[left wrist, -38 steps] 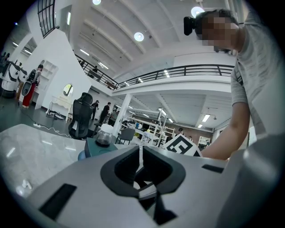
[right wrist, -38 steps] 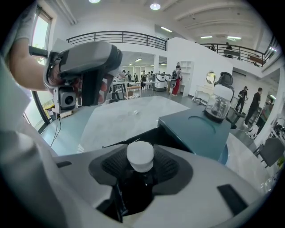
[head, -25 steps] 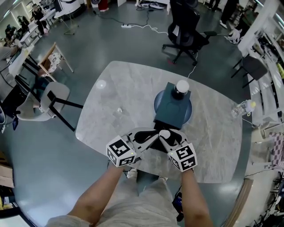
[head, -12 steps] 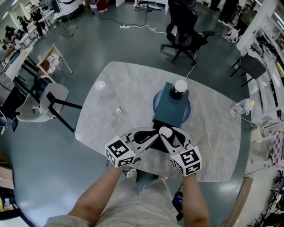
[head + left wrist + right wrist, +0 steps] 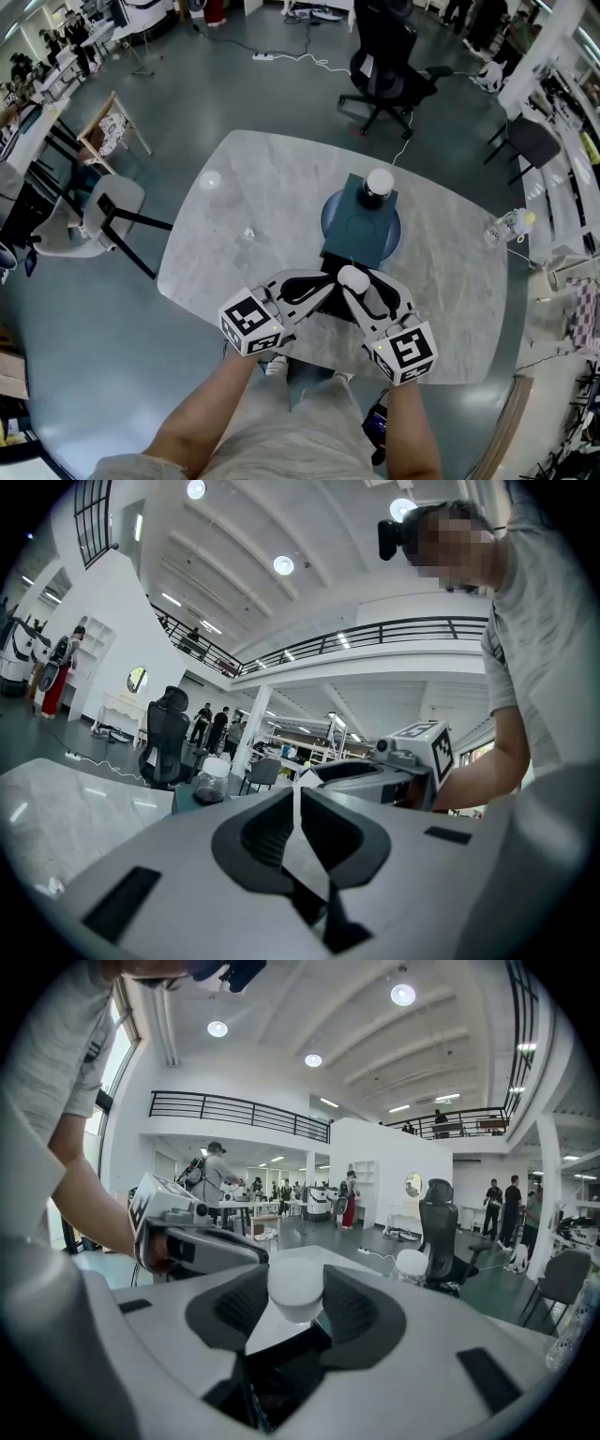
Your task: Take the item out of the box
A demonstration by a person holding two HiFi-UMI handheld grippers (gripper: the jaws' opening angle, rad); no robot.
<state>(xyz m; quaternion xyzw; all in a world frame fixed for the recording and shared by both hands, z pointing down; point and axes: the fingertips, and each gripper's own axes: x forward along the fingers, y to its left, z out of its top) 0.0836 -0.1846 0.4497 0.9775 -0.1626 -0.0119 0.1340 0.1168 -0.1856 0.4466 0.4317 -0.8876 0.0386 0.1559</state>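
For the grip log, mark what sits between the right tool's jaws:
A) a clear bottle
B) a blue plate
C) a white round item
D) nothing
C: the right gripper view shows the right tool closed on a white round item, with a jaw against each side of it.

The counter [image 5: 272,197] looks like polished pale marble. On it, the box [image 5: 361,234] is matt teal card; the item [image 5: 351,277], smooth white plastic.
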